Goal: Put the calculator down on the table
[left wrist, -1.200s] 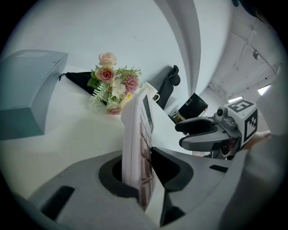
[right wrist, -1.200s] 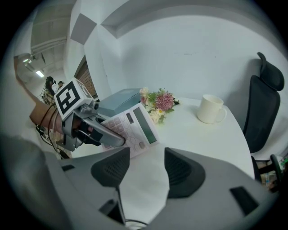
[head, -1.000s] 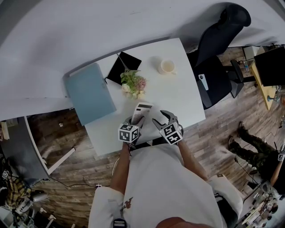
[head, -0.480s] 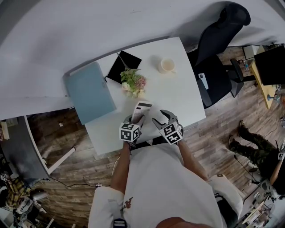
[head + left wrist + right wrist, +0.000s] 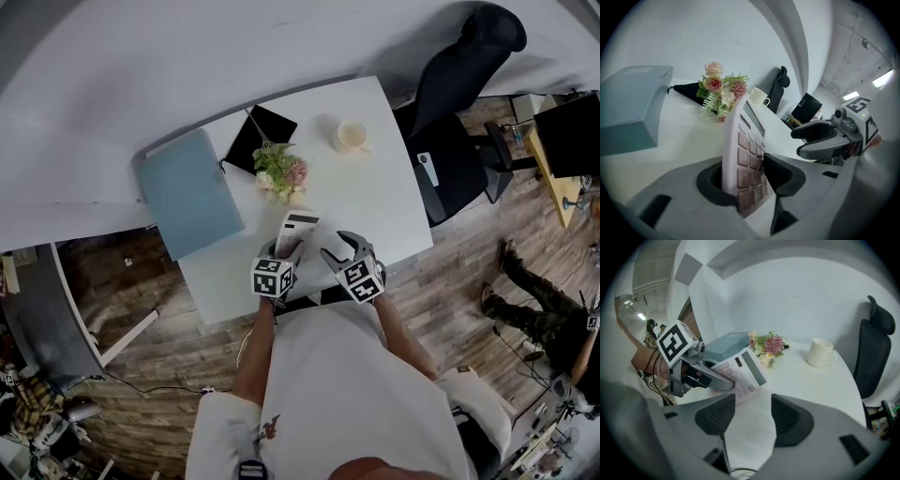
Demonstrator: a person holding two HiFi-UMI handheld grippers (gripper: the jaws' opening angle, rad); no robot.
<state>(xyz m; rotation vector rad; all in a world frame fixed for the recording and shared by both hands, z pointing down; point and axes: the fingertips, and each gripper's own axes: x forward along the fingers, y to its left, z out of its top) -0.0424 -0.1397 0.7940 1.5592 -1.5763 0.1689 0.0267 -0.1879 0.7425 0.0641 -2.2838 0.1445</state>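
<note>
Calculator [image 5: 744, 140] on edge in left gripper [image 5: 747, 178], jaws opening, display end up toward flowers [image 5: 719, 91], right gripper [image 5: 753, 417] apart, empty

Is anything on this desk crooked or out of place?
Only the calculator: it is tipped up on edge rather than lying flat on the table, between the jaws of the left gripper, which are opening. The flowers, cup and blue box look orderly.

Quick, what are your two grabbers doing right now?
Left gripper: jaws opening, pads touching the white calculator with pink keys between them.
Right gripper: open, holding nothing.
</note>
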